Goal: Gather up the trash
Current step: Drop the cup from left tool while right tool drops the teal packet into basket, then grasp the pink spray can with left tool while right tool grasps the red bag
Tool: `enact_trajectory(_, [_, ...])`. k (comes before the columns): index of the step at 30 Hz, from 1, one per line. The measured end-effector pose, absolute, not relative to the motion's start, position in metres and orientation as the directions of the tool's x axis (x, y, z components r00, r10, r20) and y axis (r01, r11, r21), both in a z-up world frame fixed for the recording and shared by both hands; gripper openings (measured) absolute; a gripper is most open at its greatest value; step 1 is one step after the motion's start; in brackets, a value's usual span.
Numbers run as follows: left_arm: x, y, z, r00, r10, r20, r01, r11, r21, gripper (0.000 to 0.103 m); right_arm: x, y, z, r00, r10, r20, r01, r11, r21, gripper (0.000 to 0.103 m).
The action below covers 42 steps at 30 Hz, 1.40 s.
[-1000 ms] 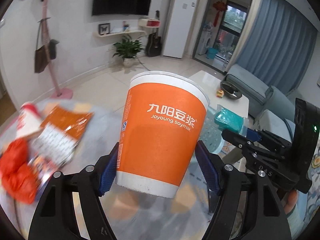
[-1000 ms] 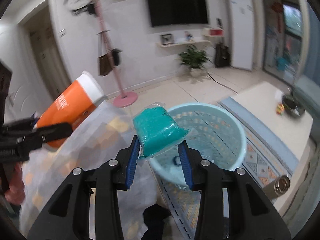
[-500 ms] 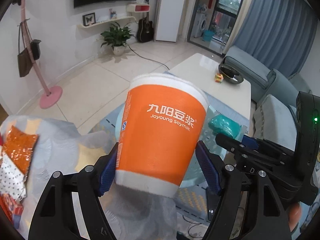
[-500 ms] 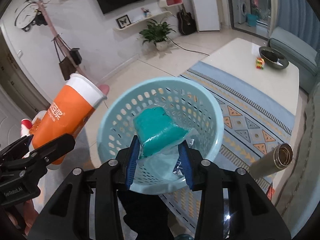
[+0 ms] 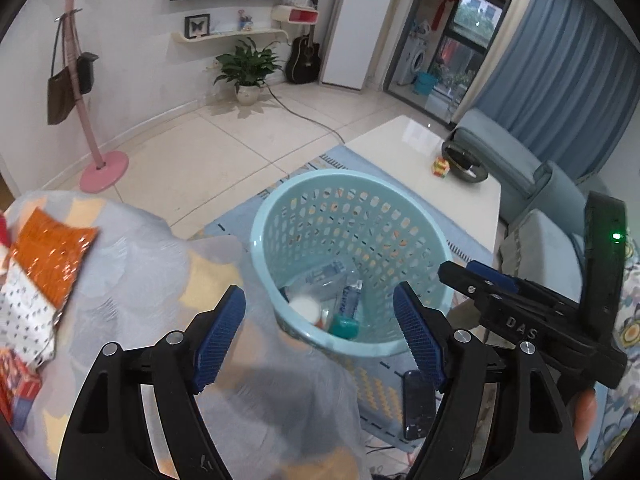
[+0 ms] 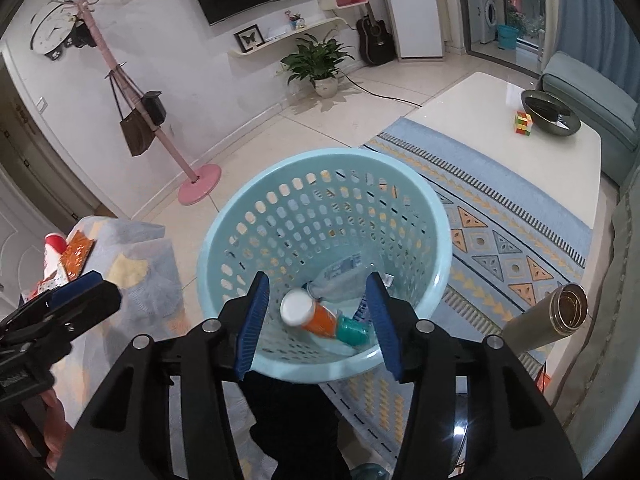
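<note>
Moved: orange cup [image 6: 310, 314] and teal pack [image 6: 351, 330] have left both tongs, now lie in basket [image 6: 320, 216].
Left tongs [image 5: 320, 320]: spread wide, nothing between them, hovering over near rim of basket.
Right tongs [image 6: 318, 322]: spread, nothing held, above basket's near rim.
Basket contents: cup on its side, white end toward the left wall; teal pack touching it; clear plastic bottle [image 6: 340, 276] behind them.
Left of basket: covered desk [image 5: 132, 264] with orange snack packet [image 5: 48, 256].
Behind basket: patterned rug [image 6: 516, 236].
</note>
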<state>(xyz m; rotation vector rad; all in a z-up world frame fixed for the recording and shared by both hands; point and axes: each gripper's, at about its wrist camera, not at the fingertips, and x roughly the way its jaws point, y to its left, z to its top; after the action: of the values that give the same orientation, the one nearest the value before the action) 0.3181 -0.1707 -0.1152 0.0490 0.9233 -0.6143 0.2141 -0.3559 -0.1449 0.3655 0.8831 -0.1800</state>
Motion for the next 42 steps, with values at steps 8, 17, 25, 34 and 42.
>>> enact_trajectory(8, [0.275,-0.115,-0.078,0.543,-0.496,-0.678,0.500,0.839,-0.213,0.078,0.207,-0.301,-0.110,0.669,0.047,-0.742,0.171,0.962,0.215,0.047])
enact_trajectory(17, [0.227,-0.011,-0.049,0.691,-0.378,-0.616,0.358,0.919,-0.164,0.082,0.201,-0.203,-0.074,0.712,0.164,-0.682,-0.072,0.984,0.162,0.047])
enact_trajectory(25, [0.212,0.100,-0.052,0.762,-0.107,-0.639,0.092,0.994,-0.057,0.086,0.208,-0.109,-0.066,0.686,0.265,-0.678,-0.263,0.959,0.108,0.047])
enact_trajectory(34, [0.229,0.192,-0.089,0.702,-0.003,-0.712,-0.074,0.994,-0.077,0.086,0.228,-0.017,-0.061,0.624,0.379,-0.683,-0.433,0.896,0.102,0.050])
enact_trajectory(42, [0.238,0.199,-0.120,0.682,-0.003,-0.731,-0.074,0.995,-0.073,0.083,0.267,0.039,-0.068,0.598,0.442,-0.668,-0.481,0.865,0.141,0.068])
